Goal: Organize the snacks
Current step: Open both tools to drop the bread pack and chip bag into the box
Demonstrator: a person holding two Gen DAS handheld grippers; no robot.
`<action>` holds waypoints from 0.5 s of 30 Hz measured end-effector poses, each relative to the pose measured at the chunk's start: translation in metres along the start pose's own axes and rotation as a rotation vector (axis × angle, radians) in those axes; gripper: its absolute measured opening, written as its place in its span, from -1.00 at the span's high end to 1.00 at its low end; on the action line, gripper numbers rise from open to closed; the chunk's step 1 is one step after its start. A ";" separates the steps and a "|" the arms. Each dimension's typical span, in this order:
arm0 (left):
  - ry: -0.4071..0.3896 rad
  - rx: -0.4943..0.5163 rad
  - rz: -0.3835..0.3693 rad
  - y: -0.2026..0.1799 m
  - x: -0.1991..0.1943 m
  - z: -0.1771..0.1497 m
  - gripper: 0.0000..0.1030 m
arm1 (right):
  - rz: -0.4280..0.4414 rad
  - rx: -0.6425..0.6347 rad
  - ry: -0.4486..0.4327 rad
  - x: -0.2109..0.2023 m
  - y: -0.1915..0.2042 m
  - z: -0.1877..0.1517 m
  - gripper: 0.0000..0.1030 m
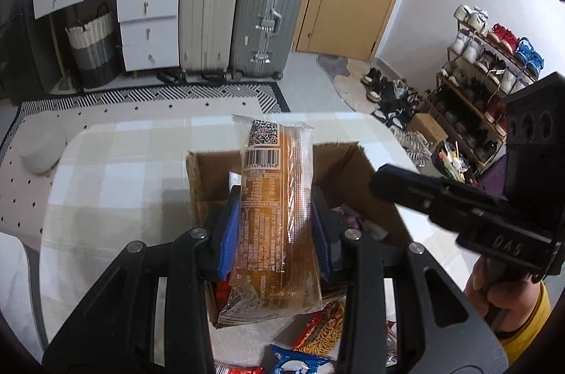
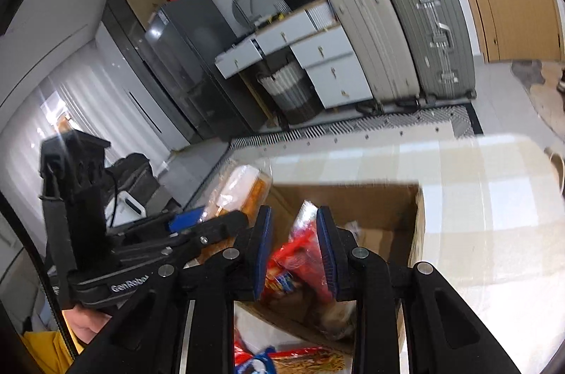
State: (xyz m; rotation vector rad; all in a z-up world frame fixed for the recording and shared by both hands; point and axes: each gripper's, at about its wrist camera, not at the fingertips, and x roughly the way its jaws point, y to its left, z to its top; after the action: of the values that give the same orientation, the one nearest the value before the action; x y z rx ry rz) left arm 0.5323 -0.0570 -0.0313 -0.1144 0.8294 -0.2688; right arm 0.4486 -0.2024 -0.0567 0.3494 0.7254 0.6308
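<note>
1. left gripper [image 1: 274,225] clamps a bread pack [image 1: 273,215] lengthwise, poised over the box [image 1: 212,176] for dropping in.
2. right gripper [image 2: 293,250], at its 3 o'clock, pinches a red pack [image 2: 307,243] above the same box.
3. loose snacks [image 1: 317,331] lie at 6 o'clock, unsorted.

Left gripper [image 1: 274,225], fingers [image 1: 229,229] clamped on a clear-wrapped bread packet [image 1: 275,215], held above an open cardboard box [image 1: 356,176] on the checked worktop [image 1: 116,169]; right gripper [image 1: 459,208] alongside.
</note>
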 end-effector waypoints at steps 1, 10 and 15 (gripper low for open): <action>0.009 -0.002 0.000 0.001 0.008 0.000 0.36 | 0.003 0.006 0.009 0.003 -0.004 -0.004 0.47; 0.066 0.002 0.012 0.010 0.065 -0.016 0.36 | 0.000 0.015 0.025 0.019 -0.018 -0.015 0.47; 0.085 0.010 0.019 0.009 0.080 -0.025 0.34 | -0.011 0.020 0.036 0.018 -0.015 -0.022 0.47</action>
State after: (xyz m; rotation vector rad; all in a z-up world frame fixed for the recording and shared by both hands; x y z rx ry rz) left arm 0.5671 -0.0708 -0.1070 -0.0865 0.9130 -0.2615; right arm 0.4499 -0.2003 -0.0888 0.3528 0.7685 0.6209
